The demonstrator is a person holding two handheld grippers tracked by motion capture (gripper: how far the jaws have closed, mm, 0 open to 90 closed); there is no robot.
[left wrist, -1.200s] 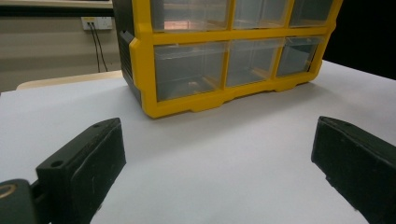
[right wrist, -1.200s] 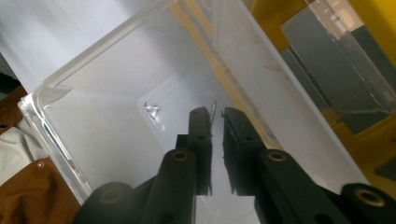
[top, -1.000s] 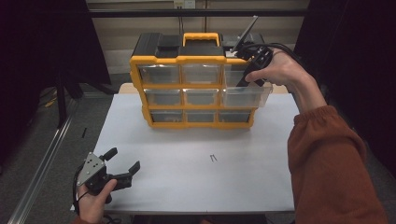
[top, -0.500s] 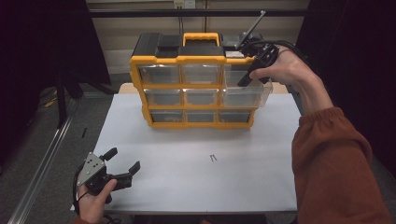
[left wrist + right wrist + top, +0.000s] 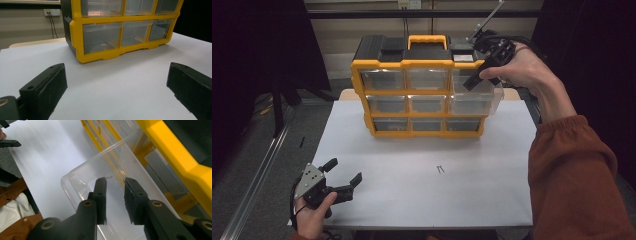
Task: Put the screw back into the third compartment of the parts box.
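Now my right gripper [image 5: 116,180] has just been opening: its jaws stand a narrow gap apart with nothing between them. It hangs over the clear drawer [image 5: 75,185] pulled out of the right-hand column of the yellow organiser [image 5: 422,63], in what looks like the middle row. Compared with a moment ago, the hand sits a little higher above that drawer's open top. A small bent wire piece [image 5: 108,177], staple-like, lies just off the tip of one jaw, inside the drawer's walls. I cannot tell whether it rests on the floor or is dropping. I judge that the piece has been let go into the drawer, so this drop is done. A second staple [image 5: 440,169] lies on the white table [image 5: 412,200], well in front of the organiser, and I judge it comes next.

From the high view, my right gripper [image 5: 469,84] points down and towards the organiser's front. My wrist is bent and my forearm reaches in from the organiser's right. My left gripper [image 5: 346,170] rests low, far in front of the organiser towards its left side. Its jaws are spread wide and empty, and the hand is still.
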